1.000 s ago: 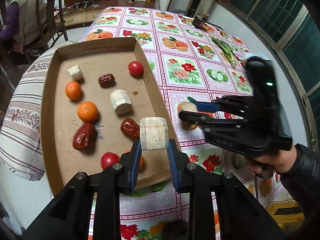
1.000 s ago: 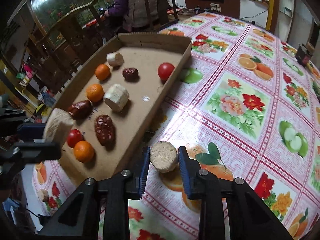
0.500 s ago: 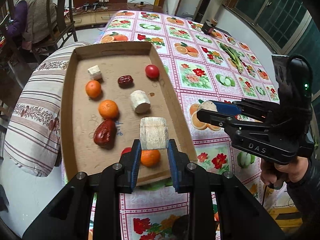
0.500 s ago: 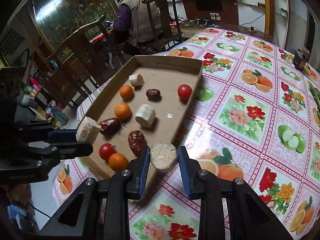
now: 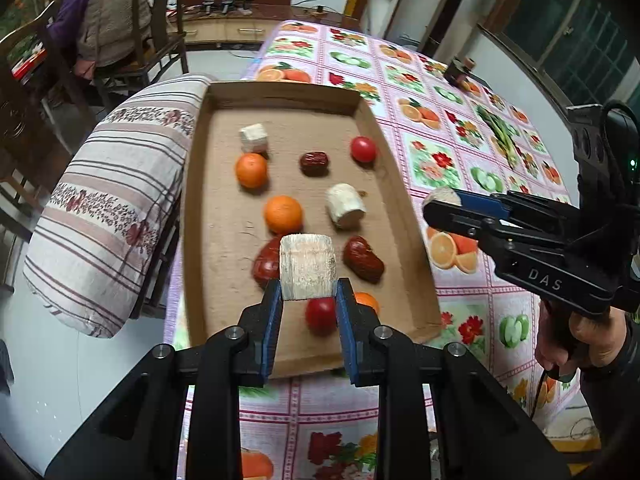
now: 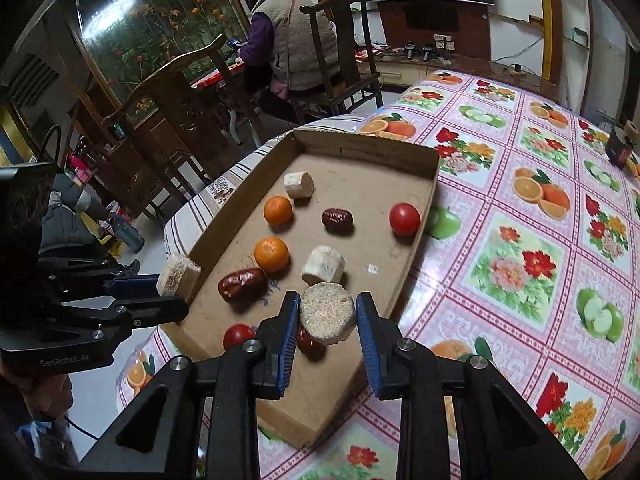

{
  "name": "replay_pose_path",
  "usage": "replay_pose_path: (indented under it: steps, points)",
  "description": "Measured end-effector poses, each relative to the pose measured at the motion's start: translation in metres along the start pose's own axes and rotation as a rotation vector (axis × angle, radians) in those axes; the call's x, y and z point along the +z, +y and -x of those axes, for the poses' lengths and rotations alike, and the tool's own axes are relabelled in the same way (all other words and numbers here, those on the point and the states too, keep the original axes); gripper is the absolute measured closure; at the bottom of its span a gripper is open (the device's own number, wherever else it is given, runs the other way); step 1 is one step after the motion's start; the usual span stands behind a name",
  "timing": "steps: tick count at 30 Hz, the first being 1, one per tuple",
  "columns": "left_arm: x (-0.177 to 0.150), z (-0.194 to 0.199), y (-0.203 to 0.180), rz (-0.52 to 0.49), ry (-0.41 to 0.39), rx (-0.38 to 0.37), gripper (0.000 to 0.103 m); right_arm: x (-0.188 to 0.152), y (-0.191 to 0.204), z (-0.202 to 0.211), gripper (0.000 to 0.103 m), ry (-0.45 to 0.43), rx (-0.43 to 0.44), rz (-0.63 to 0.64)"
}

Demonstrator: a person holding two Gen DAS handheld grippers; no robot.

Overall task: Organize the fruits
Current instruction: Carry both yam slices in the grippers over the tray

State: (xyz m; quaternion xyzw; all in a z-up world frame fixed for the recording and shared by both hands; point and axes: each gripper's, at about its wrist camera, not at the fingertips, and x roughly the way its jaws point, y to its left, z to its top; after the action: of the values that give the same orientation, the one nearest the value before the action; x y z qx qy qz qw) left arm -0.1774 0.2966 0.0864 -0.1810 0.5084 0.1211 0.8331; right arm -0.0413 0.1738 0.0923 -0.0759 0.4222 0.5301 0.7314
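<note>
Left gripper [image 5: 308,300] clamped on a pale sugarcane chunk [image 5: 307,266]; right gripper [image 6: 327,320] clamped on a round-ended sugarcane piece [image 6: 327,313]. Beyond both fingertips lies the cardboard tray [image 6: 360,148] of fruits.

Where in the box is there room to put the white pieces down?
Bare cardboard lies along the far wall of the cardboard tray, beyond the far white chunk, and between the far tomato and the near end. The near left corner is crowded.
</note>
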Motion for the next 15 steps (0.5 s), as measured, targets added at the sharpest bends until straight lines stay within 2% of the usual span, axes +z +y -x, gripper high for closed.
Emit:
replay_pose_path:
  steps: [15]
  points:
    - [0.037, -0.02, 0.032, 0.063, -0.011, 0.022, 0.079, 0.046, -0.014, -0.03, 0.074, -0.008, 0.009, -0.012]
